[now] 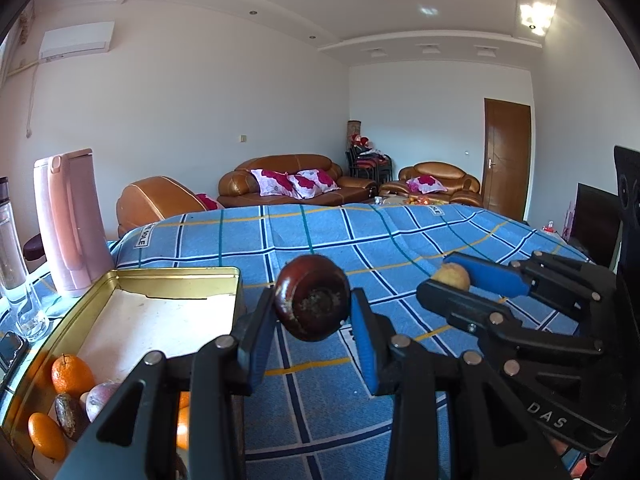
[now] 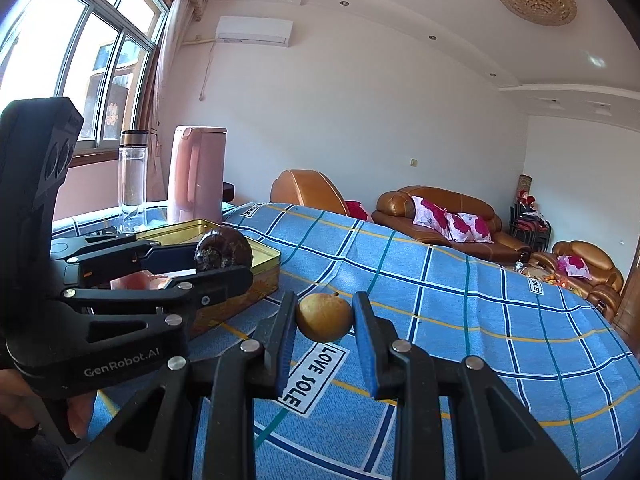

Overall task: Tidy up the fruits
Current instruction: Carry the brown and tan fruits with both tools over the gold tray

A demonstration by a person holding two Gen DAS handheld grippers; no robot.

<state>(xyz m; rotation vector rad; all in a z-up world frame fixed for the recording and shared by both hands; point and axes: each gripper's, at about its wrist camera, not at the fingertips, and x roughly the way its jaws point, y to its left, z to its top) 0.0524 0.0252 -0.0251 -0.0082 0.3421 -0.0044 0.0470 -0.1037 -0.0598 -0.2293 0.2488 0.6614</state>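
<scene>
My left gripper (image 1: 313,306) is shut on a dark maroon round fruit (image 1: 312,303), held above the blue checked cloth just right of a gold tin tray (image 1: 176,274). Oranges (image 1: 72,374) and other fruit lie in the tray's near corner. In the right wrist view my right gripper (image 2: 325,317) is shut on a small yellow-brown fruit (image 2: 325,316) above the cloth. The same yellow-brown fruit (image 1: 452,276) shows at the right of the left wrist view, in the right gripper (image 1: 454,278). The left gripper (image 2: 224,258) with the maroon fruit (image 2: 222,249) hangs over the tin tray (image 2: 264,258).
A pink kettle (image 1: 70,220) and a clear bottle (image 1: 10,240) stand behind the tray at the left. A phone (image 1: 12,350) lies beside the tray. The blue checked cloth (image 1: 360,240) covers the table. Brown sofas (image 1: 288,180) stand beyond it.
</scene>
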